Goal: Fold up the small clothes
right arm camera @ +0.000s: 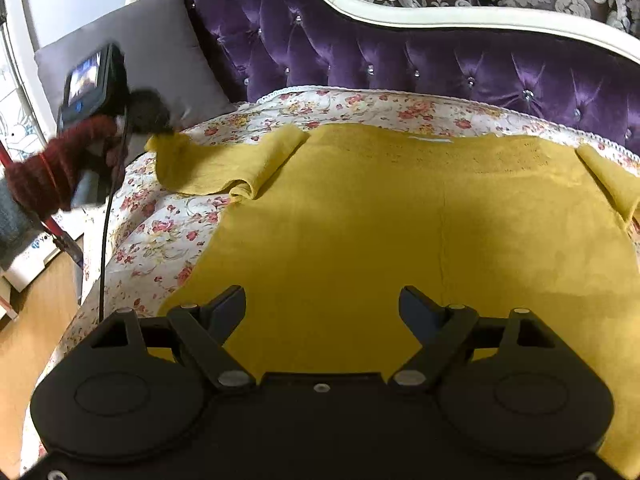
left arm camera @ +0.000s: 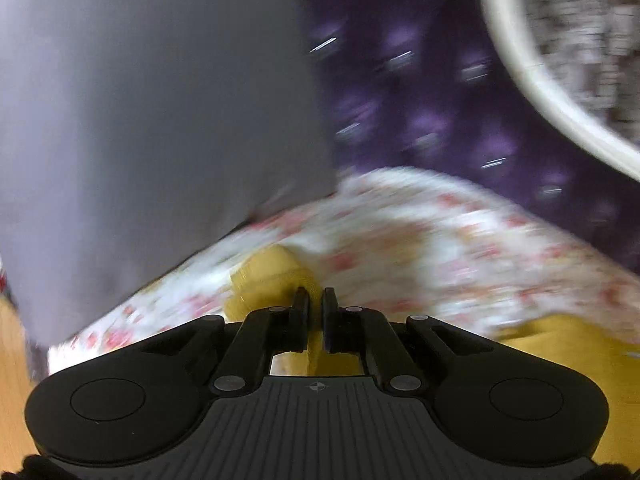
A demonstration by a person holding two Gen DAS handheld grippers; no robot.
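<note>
A mustard-yellow garment [right arm camera: 400, 208] lies spread flat on the floral sheet [right arm camera: 160, 236] of a sofa. Its left sleeve [right arm camera: 224, 164] stretches out to the left, its right sleeve [right arm camera: 612, 180] lies at the right edge. My left gripper [left arm camera: 315, 294] is shut on the cuff of the left sleeve [left arm camera: 272, 276]; it shows in the right wrist view [right arm camera: 160, 128] at the sleeve's far end, held by a hand in a dark red cuff. My right gripper [right arm camera: 322, 300] is open and empty, just above the garment's near hem.
A grey cushion [right arm camera: 152, 56] leans at the sofa's left end. The purple tufted backrest [right arm camera: 400, 56] with a white frame [right arm camera: 400, 16] runs behind. Wooden floor [right arm camera: 36, 320] and white boxes [right arm camera: 24, 264] lie to the left. The left wrist view is motion-blurred.
</note>
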